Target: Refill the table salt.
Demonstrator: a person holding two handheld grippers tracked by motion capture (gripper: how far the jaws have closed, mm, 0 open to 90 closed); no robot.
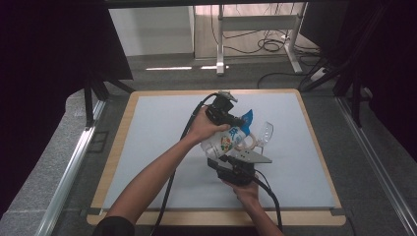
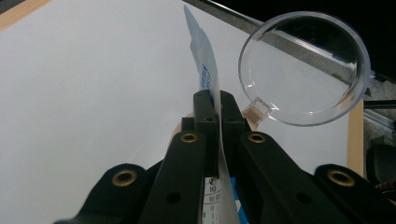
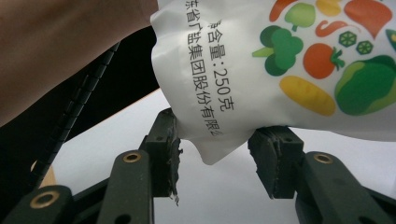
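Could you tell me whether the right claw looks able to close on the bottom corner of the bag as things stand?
Probably yes. The right claw is open with the bag hanging between its jaws, its corner dipping into the gap, while the left claw pinches the bag's top edge.
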